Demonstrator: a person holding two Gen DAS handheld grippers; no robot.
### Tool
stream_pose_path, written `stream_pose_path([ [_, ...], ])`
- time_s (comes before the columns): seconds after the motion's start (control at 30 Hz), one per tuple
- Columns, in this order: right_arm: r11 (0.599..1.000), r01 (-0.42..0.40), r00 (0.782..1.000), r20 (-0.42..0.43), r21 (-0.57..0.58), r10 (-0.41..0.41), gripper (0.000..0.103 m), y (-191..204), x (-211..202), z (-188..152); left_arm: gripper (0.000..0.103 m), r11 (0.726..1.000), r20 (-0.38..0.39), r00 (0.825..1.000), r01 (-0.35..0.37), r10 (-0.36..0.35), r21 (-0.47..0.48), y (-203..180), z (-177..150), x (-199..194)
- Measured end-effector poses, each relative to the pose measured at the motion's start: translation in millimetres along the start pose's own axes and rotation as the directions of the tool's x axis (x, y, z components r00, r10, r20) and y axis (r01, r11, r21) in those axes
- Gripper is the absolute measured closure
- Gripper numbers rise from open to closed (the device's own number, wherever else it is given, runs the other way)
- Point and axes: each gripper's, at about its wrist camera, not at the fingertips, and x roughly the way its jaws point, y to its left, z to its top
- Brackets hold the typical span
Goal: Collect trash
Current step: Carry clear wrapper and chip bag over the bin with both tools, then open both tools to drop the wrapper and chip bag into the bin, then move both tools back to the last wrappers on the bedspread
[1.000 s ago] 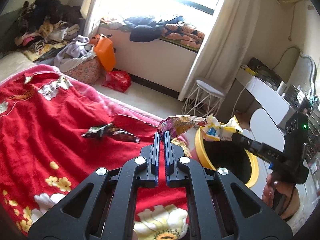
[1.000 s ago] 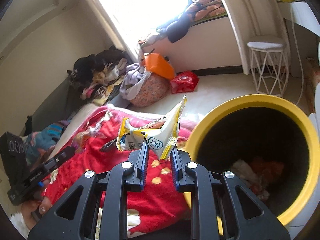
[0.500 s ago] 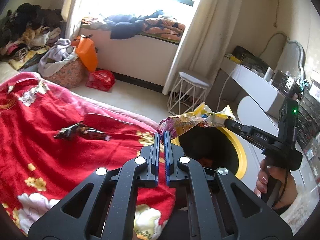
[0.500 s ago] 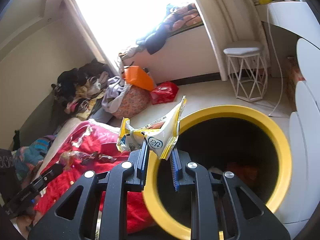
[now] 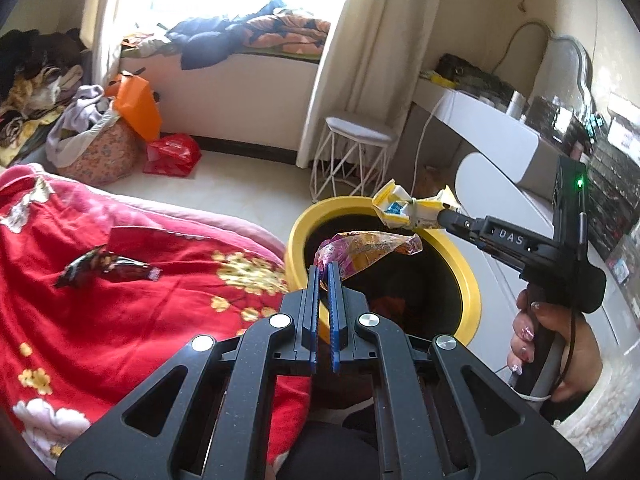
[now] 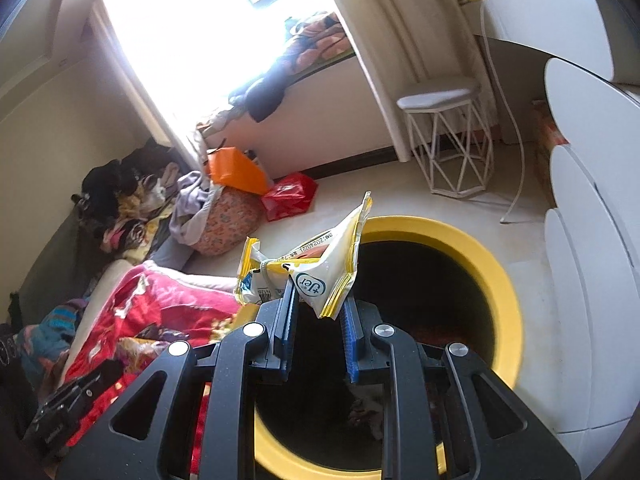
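Both grippers have carried their wrappers off the red blanket (image 5: 120,320) and over the bin (image 5: 296,240) since a second ago; before, the bin sat off to the right of my left view, now its black mouth lies straight ahead of both.

My left gripper (image 5: 324,270) has its jaws pressed together on a corner of the purple wrapper (image 5: 366,248). That wrapper is crinkled foil, pink and purple with yellow print, and its long axis runs from the fingertips up and right, ending in a twisted tip above the bin's opening.

My right gripper (image 6: 316,300) is clamped on the yellow wrapper (image 6: 312,268), jaws a little apart around it. It is a white pouch with yellow edges and a blue round logo, knotted in the middle, creased. Its long axis lies left to right across the jaws, with one torn corner pointing up and far. It hangs over the near left rim of the bin.

A dark wrapper (image 5: 106,270) lies on the blanket, left of the bin, well apart.
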Motion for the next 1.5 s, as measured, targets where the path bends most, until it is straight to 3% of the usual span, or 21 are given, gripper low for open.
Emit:
stream_pose_path([
  [0.23, 0.999, 0.028, 1.0, 0.003, 0.037, -0.028, 0.083, -18, 1, 0, 0.1, 0.999, -0.053, 0.998, 0.021, -0.019, 0.044, -22, -2, 26],
  [0.33, 0.997, 0.005, 1.0, -0.001, 0.071, -0.005, 0.074, -25, 3, 0, 0.097, 0.998, -0.07, 0.997, 0.033, -0.03, 0.047, -29, -3, 38],
  [0.37, 0.997, 0.003, 1.0, 0.0, 0.077, -0.003, 0.068, -27, 2, 0, 0.093, 0.998, -0.073, 0.997, 0.034, -0.031, 0.044, -30, -3, 40],
  [0.43, 0.997, 0.007, 1.0, 0.005, 0.083, -0.007, 0.058, -29, 1, 0, 0.055, 0.999, -0.072, 0.997, 0.037, -0.034, 0.031, -30, -4, 44],
  [0.57, 0.997, 0.002, 1.0, 0.009, 0.072, -0.003, 0.056, -26, 1, 1, 0.046, 1.0, -0.048, 0.999, 0.018, -0.018, -0.007, -22, -5, 40],
  [0.63, 0.998, -0.002, 1.0, 0.008, 0.062, 0.001, 0.055, -23, 2, 0, 0.032, 1.0, -0.028, 1.0, -0.004, 0.003, -0.021, -16, -5, 35],
  [0.87, 0.999, -0.04, 0.999, -0.018, -0.021, 0.04, 0.052, 2, 7, -5, 0.014, 0.995, 0.021, 0.998, -0.065, 0.067, -0.069, 6, -2, 15],
  [1.27, 0.975, -0.132, 0.99, -0.077, -0.177, 0.12, 0.047, 65, 15, -23, 0.011, 0.97, 0.067, 0.976, -0.198, 0.209, -0.141, 50, -2, -14],
  [1.5, 0.946, -0.19, 0.979, -0.126, -0.262, 0.162, 0.046, 102, 27, -33, 0.011, 0.938, 0.069, 0.954, -0.271, 0.291, -0.215, 92, -5, -28],
])
